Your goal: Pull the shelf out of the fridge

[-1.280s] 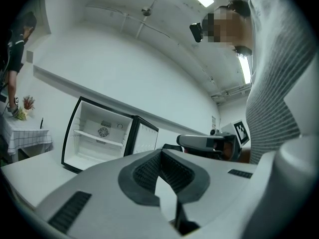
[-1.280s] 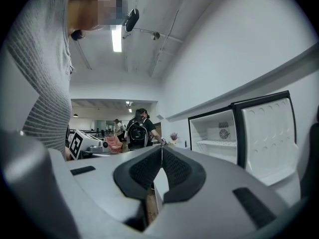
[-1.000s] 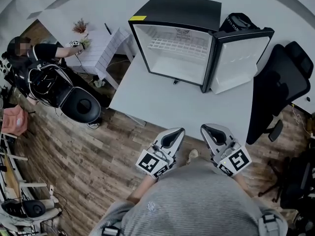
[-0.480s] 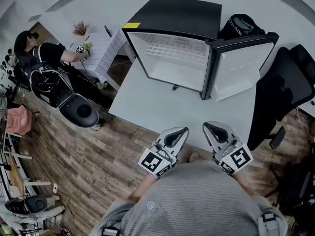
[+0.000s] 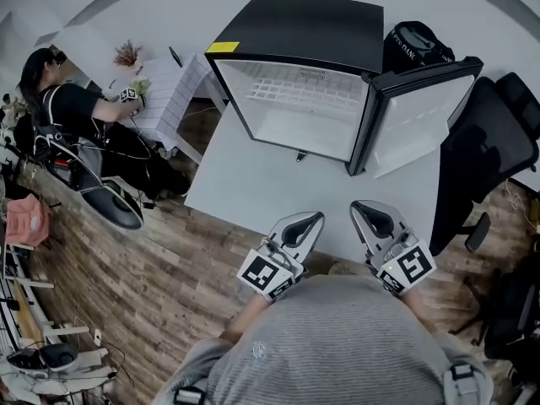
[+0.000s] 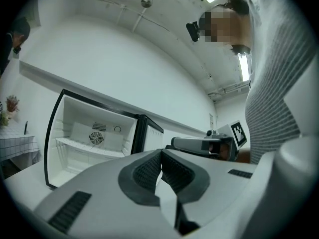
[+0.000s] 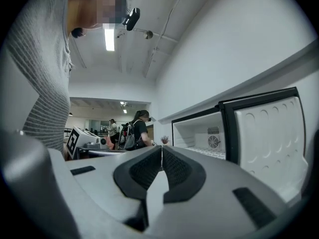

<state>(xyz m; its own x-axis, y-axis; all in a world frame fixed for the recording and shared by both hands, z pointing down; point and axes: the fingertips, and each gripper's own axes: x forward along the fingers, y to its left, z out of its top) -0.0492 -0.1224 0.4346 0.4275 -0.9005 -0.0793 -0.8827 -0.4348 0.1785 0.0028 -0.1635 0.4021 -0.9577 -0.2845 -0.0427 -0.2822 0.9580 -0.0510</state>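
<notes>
A small black fridge (image 5: 299,36) stands on the far side of a white table (image 5: 253,184), its door (image 5: 418,112) swung open to the right. A white wire shelf (image 5: 304,87) sits inside it, also seen as the shelf (image 6: 87,146) in the left gripper view and the shelf (image 7: 212,153) in the right gripper view. My left gripper (image 5: 316,218) and right gripper (image 5: 357,207) hover side by side at the table's near edge, well short of the fridge. Both are shut with nothing between the jaws, shown by the left gripper (image 6: 161,153) and right gripper (image 7: 162,151).
A black office chair (image 5: 485,142) stands right of the table. A black bag (image 5: 413,40) lies behind the fridge door. At the left, a person (image 5: 67,108) works at another white table (image 5: 164,91). Wooden floor lies below.
Both grippers have moved a little forward toward the table. The view has shifted slightly, so the fridge appears nearer. The person at the left has moved.
</notes>
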